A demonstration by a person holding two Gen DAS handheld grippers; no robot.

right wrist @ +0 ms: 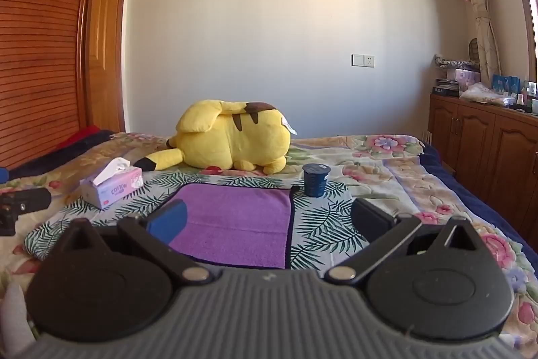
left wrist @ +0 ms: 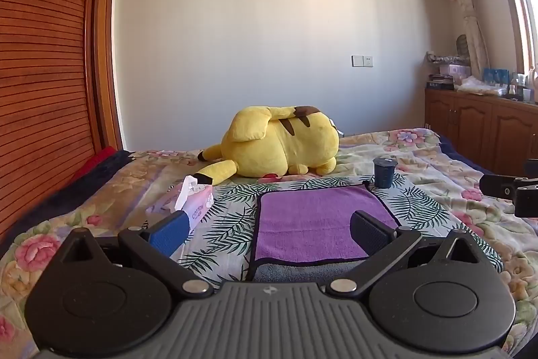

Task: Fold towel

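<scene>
A purple towel [left wrist: 312, 221] with a dark border lies flat on the leaf-print cloth on the bed; a grey layer shows at its near edge. It also shows in the right wrist view [right wrist: 235, 221]. My left gripper [left wrist: 269, 232] is open and empty, held above the towel's near edge. My right gripper [right wrist: 269, 221] is open and empty, held above the towel's near right part. The right gripper's body shows at the right edge of the left wrist view [left wrist: 514, 190]. The left gripper's body shows at the left edge of the right wrist view [right wrist: 20, 207].
A tissue box [left wrist: 196, 202] sits left of the towel. A dark blue cup [left wrist: 384, 172] stands at its far right corner. A yellow plush toy [left wrist: 279, 145] lies behind. A wooden wardrobe [left wrist: 40, 73] is on the left, cabinets [left wrist: 481, 133] on the right.
</scene>
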